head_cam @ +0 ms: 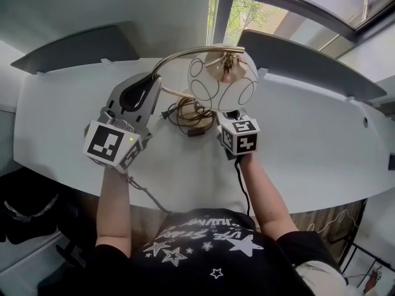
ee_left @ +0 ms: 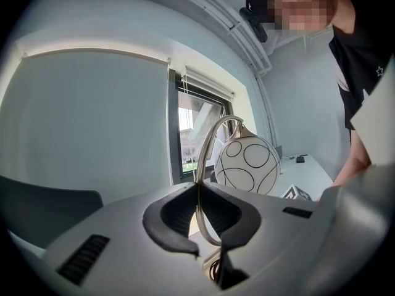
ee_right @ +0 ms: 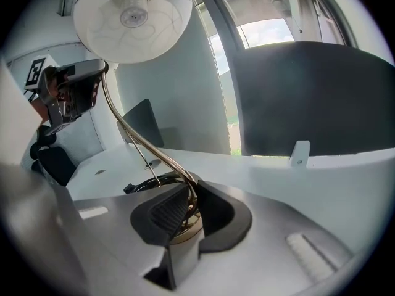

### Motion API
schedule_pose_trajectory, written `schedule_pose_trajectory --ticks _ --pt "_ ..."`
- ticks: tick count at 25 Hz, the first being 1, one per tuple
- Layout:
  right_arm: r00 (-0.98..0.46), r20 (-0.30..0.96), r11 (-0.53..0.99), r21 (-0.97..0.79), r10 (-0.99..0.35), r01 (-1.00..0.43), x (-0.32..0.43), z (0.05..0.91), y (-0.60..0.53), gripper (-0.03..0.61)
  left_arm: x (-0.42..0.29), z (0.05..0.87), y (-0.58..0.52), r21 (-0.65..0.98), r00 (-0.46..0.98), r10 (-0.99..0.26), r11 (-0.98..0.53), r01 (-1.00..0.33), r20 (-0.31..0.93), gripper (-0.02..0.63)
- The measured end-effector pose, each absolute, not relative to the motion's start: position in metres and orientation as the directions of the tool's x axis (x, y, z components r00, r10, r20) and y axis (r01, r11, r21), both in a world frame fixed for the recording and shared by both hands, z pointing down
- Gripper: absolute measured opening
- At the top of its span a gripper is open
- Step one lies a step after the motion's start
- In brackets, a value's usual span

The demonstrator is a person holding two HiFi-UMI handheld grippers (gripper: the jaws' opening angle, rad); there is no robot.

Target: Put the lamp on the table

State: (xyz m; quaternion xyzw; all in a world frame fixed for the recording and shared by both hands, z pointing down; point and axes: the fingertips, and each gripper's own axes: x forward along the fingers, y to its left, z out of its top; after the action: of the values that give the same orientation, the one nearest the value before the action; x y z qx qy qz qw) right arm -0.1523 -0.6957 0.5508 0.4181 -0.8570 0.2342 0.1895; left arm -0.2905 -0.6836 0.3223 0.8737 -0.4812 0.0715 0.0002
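Observation:
The lamp has a white globe shade (head_cam: 222, 79) with black rings, a curved brass arm (head_cam: 179, 57) and a round base (head_cam: 199, 126) standing on the white table (head_cam: 308, 147). My left gripper (head_cam: 154, 80) is shut on the brass arm; in the left gripper view the arm (ee_left: 199, 196) runs between the pads, with the globe (ee_left: 247, 164) beyond. My right gripper (head_cam: 216, 113) is partly hidden under the globe. In the right gripper view it (ee_right: 190, 205) is shut on the brass stem (ee_right: 133, 134) just above the base (ee_right: 185, 233).
The lamp's black cord (head_cam: 179, 110) lies coiled by the base, with its plug (head_cam: 164, 113) on the table. Dark grey panels (head_cam: 74, 48) (head_cam: 308, 63) stand along the table's far edge, with a window (head_cam: 259, 8) behind. A small dark object (ee_left: 300, 158) lies far off on the tabletop.

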Motion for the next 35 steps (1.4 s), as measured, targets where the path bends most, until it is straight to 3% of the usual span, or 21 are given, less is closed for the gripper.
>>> schedule_pose_trajectory --ticks 10,15,22,35 --pt "-0.590 0.524 0.531 -0.278 -0.614 -0.800 -0.153 0.555 -0.696 0.044 -0.293 0.326 -0.684 -0.019 0.491 -0.865 -0.495 -0.868 0.099 0.032" --pt "-0.607 0.524 0.539 -0.299 -0.597 -0.788 -0.151 0.549 -0.686 0.089 -0.294 0.332 -0.677 -0.070 0.429 -0.898 -0.436 -0.897 0.097 0.038" --pt "-0.603 0.472 0.542 -0.276 -0.643 -0.794 -0.140 0.523 -0.663 0.114 -0.294 0.339 -0.639 -0.080 0.386 -0.918 -0.393 -0.916 0.091 0.130" --pt "-0.643 0.374 0.578 -0.283 -0.668 -0.765 -0.141 0.476 -0.572 0.178 -0.300 0.361 -0.525 0.044 0.357 -0.931 -0.355 -0.934 0.080 0.212"
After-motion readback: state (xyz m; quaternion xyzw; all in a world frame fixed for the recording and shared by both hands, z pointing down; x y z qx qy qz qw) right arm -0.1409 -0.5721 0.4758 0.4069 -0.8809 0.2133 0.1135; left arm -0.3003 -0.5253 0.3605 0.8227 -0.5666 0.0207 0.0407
